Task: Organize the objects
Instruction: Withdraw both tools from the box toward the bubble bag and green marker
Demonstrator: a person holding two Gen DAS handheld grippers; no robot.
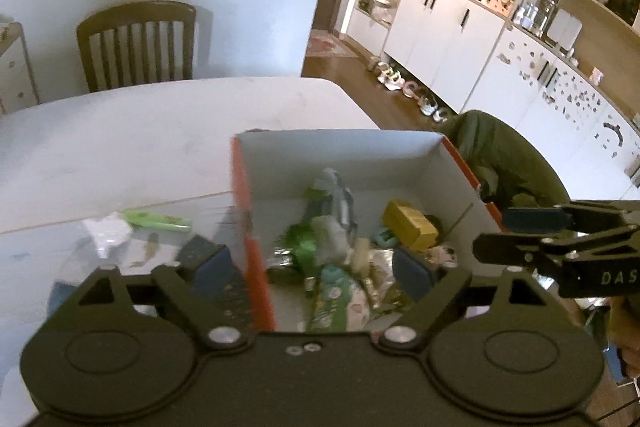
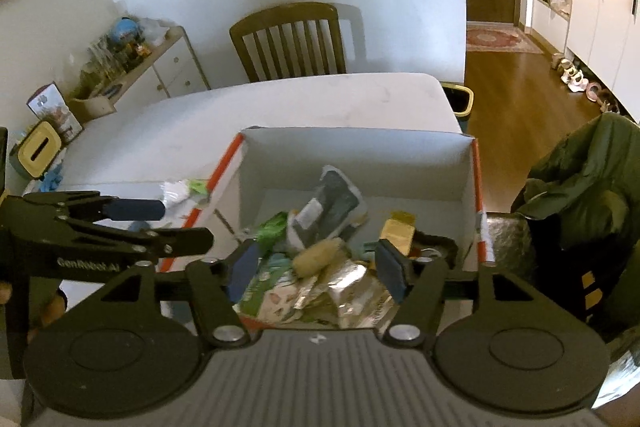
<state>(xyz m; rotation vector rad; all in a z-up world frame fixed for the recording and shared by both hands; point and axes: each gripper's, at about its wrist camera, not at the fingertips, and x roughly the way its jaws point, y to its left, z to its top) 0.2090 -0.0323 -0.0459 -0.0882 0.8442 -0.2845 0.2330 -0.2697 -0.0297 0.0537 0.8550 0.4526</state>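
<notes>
A white cardboard box (image 1: 340,155) with orange outer sides stands on the table; it also shows in the right wrist view (image 2: 360,151). It holds several items: a yellow carton (image 1: 408,225), green packets (image 1: 304,247), a dark pouch (image 2: 332,207), a beige roll (image 2: 320,257) and foil packs (image 2: 352,287). My left gripper (image 1: 312,267) is open and empty, its jaws straddling the box's left wall. My right gripper (image 2: 316,267) is open and empty above the box contents. A green tube (image 1: 156,221) and a white crumpled piece (image 1: 106,233) lie on the table left of the box.
A white table (image 1: 140,131) carries the box. A wooden chair (image 2: 288,43) stands at the far side. A chair draped with a green jacket (image 2: 588,187) is at the right. A tissue box (image 2: 38,151) sits at the table's left. White cabinets line the right wall.
</notes>
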